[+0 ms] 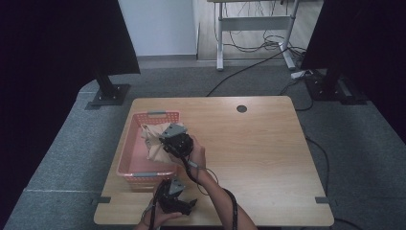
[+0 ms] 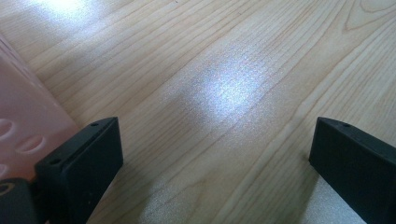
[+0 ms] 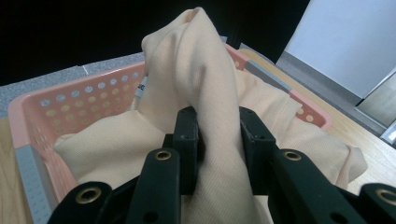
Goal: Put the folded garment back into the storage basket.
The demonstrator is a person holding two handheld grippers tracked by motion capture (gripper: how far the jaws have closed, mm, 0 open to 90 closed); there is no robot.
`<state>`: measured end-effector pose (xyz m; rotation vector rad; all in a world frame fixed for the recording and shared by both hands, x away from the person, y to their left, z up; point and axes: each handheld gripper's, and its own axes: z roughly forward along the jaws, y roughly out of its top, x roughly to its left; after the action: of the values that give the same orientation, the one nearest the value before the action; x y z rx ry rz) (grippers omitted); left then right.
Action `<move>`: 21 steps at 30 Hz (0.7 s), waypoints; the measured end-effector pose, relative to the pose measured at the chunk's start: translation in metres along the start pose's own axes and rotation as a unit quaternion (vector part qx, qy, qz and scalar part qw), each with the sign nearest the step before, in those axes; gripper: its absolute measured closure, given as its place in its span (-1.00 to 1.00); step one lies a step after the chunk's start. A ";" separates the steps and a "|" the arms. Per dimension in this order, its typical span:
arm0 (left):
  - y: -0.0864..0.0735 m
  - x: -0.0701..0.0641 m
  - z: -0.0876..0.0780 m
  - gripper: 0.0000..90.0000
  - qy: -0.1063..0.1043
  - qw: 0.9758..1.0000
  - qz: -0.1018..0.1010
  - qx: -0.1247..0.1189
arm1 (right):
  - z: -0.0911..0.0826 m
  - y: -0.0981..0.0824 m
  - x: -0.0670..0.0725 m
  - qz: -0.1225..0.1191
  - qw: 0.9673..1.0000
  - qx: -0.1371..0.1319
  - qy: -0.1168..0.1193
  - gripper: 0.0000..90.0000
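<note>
1. A rectangular light wooden table (image 1: 258, 143) with a small dark round grommet (image 1: 242, 109) near its far edge stands on grey carpet; a pink perforated plastic basket with grey handle grips (image 1: 128, 158) sits on its left part, reaching from the middle of the table almost to the near edge.
2. A crumpled beige cloth (image 1: 154, 141) lies inside the basket, filling much of its right and far portion and bunching up above the rim.
3. The right gripper (image 3: 218, 140) is over the basket's right side, and its two black jaws are clenched on a raised fold of the cloth (image 3: 196, 70). In the right gripper view the fabric rises in a peak between and above the jaws, while the rest spreads across the basket floor (one corner drapes over the rim toward the table).
4. The left gripper (image 2: 212, 154) is low over the table near its front edge, just in front of the basket. Its jaws stand wide apart with nothing between them; bare wood grain shows in the gap.
5. In the left gripper view the basket's pink wall (image 2: 18, 116) sits just beside the left jaw.
6. In the high view the person's forearms come in from the bottom edge, the right one stretching forward to the basket with a black cable (image 1: 232, 203) looped along it.
</note>
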<state>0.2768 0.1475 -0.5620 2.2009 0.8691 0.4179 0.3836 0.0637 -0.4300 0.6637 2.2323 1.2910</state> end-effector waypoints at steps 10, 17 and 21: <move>0.000 0.000 0.000 -0.94 -0.001 1.000 0.001 0.000 | 0.009 0.004 0.006 -0.005 1.000 0.004 0.008 0.59; 0.000 0.000 0.000 -0.94 -0.002 1.000 0.002 0.000 | 0.018 0.007 0.011 -0.008 1.000 0.006 0.014 0.59; 0.000 0.000 0.000 -0.94 -0.003 1.000 0.000 -0.001 | 0.023 0.010 0.014 -0.010 1.000 0.007 0.020 0.59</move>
<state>0.2762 0.1473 -0.5622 2.1985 0.8652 0.4132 0.3888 0.0922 -0.4334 0.6240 2.2764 1.2899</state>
